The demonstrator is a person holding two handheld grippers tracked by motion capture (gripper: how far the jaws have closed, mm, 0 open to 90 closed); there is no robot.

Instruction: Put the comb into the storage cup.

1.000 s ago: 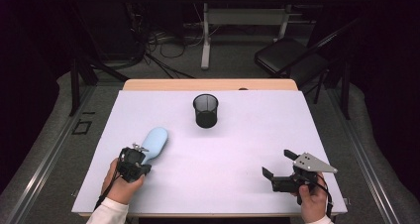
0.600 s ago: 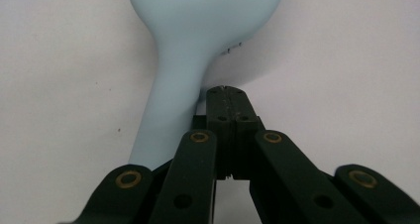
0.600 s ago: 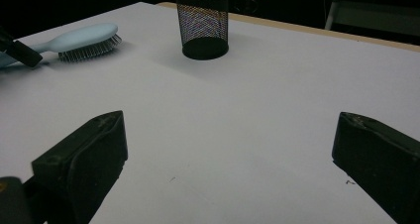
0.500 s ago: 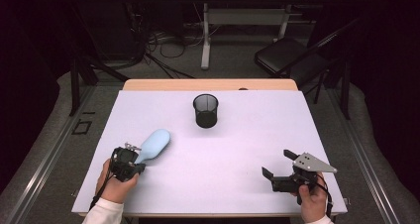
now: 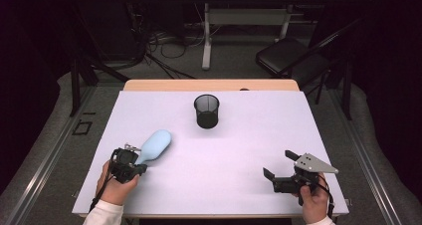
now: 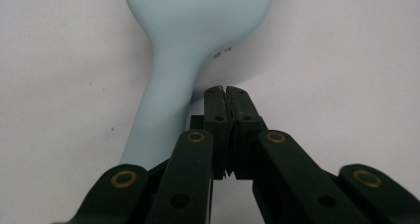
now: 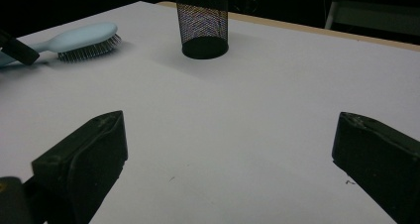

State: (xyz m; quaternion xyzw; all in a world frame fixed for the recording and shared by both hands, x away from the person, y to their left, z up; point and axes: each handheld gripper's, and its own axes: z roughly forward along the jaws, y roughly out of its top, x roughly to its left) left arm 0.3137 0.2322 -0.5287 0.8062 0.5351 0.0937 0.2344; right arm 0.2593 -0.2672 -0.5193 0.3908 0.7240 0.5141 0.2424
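Table (image 5: 239,185) bears one hairbrush (image 5: 154,145), one mesh cup (image 5: 206,111); left gripper (image 6: 227,92) closed empty, right gripper (image 7: 223,149) wide.

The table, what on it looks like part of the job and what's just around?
In play:
light blue hairbrush
black mesh cup
left gripper, jaws shut beside the brush handle
right gripper, open

Just around:
folding chair
floor cables
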